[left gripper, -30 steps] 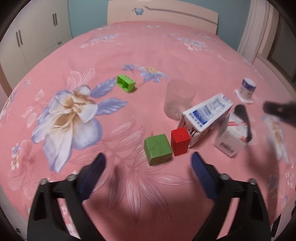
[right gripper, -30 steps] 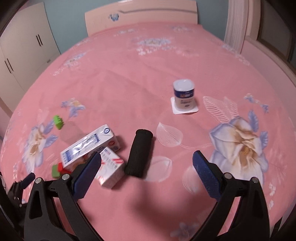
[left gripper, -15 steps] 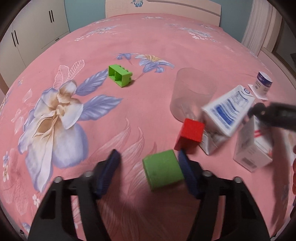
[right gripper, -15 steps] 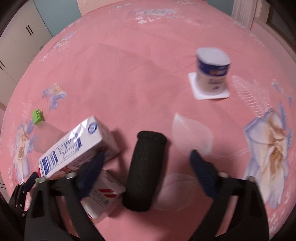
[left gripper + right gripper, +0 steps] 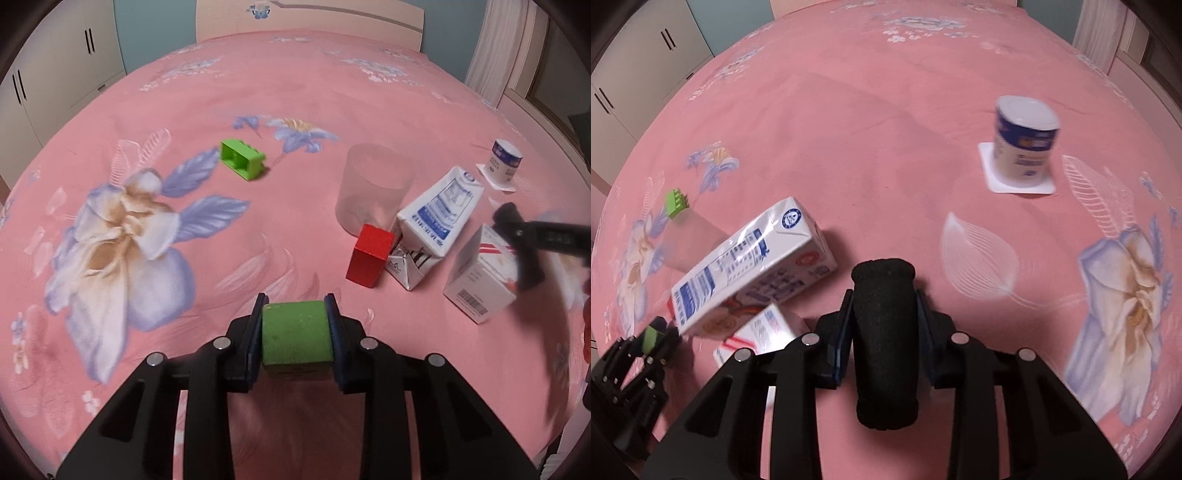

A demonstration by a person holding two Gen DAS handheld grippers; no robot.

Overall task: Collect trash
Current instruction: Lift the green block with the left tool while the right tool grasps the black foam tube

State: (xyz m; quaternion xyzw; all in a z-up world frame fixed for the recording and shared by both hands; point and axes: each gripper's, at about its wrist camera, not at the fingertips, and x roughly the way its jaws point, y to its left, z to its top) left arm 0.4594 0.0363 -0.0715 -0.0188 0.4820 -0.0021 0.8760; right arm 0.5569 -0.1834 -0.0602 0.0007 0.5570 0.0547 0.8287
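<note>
Green block (image 5: 295, 338), black roll (image 5: 884, 343) newly clamped.

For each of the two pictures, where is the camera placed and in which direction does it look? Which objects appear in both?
Left wrist view: sits on the left gripper, looking forward and down over the pink bed; its own fingers clamp the green block, and the right gripper shows at the right edge.
Right wrist view: sits on the right gripper, looking down at the bed; its fingers clamp the black foam roll, and the left gripper shows at lower left.
Shared: the milk carton, small white box, yogurt cup, green toy brick.
</note>
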